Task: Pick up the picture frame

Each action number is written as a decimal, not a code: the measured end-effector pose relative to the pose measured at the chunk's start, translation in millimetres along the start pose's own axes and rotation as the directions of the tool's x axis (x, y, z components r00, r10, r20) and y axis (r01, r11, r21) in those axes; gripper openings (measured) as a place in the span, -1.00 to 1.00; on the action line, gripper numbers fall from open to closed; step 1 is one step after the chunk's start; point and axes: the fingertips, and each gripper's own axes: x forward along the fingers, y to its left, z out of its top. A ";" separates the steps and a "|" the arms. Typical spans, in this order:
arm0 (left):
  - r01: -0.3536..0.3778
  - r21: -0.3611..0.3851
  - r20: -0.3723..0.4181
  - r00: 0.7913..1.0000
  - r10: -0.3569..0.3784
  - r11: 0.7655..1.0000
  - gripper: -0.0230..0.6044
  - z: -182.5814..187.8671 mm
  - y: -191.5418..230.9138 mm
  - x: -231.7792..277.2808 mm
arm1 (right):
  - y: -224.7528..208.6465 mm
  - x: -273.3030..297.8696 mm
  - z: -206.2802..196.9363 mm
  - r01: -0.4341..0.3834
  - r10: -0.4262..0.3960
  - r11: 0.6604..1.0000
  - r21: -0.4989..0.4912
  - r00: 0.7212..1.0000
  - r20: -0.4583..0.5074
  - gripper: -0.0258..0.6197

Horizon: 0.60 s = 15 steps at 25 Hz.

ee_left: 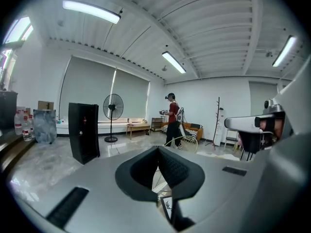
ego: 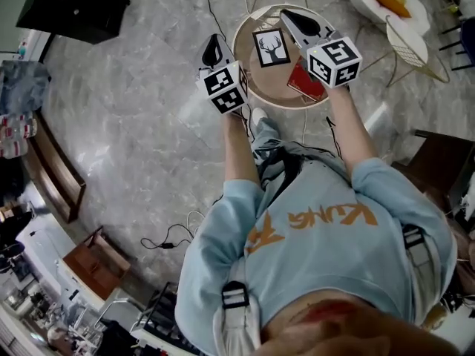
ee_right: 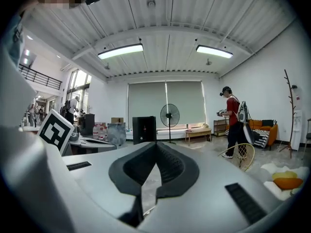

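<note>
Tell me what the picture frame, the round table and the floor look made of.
Picture frame: dark matte border, wood or plastic, I cannot tell which; the deer print inside looks like paper.
Round table: tan matte top, likely wood or wood-look laminate.
Floor: grey, veined and glossy, likely polished stone or tile.

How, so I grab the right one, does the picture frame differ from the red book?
The picture frame has a black border around a white deer print; the red book is plain red. The picture frame is in plain view; the red book is partly covered by the right gripper. Both sit on the round table.
</note>
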 end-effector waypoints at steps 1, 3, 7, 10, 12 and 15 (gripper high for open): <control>0.002 0.011 -0.014 1.000 -0.002 1.000 -0.87 -2.5 4.2 14.9 | -6.9 13.7 -3.9 0.003 -0.003 1.000 0.006 1.000 -0.014 -0.92; 0.015 0.040 -0.043 0.999 -0.014 0.999 -0.87 -7.1 7.7 44.5 | -23.7 37.9 -11.1 0.019 -0.019 1.000 0.021 0.999 -0.041 -0.92; 0.074 0.019 -0.110 0.991 -0.071 0.997 -0.87 -31.3 4.0 97.0 | -57.7 71.1 -38.2 0.065 -0.058 0.996 0.057 0.992 -0.110 -0.92; 0.113 0.024 -0.166 0.980 -0.107 0.993 -0.87 -55.7 -4.6 129.6 | -81.9 81.2 -65.7 0.111 -0.096 0.990 0.088 0.983 -0.159 -0.92; 0.140 0.042 -0.191 0.973 -0.130 0.989 -0.87 -68.6 -16.2 148.5 | -98.4 80.9 -83.3 0.142 -0.121 0.985 0.101 0.974 -0.192 -0.92; 0.187 0.034 -0.233 0.957 -0.175 0.982 -0.87 -92.1 -43.7 166.8 | -124.8 63.1 -113.6 0.210 -0.173 0.969 0.131 0.954 -0.247 -0.92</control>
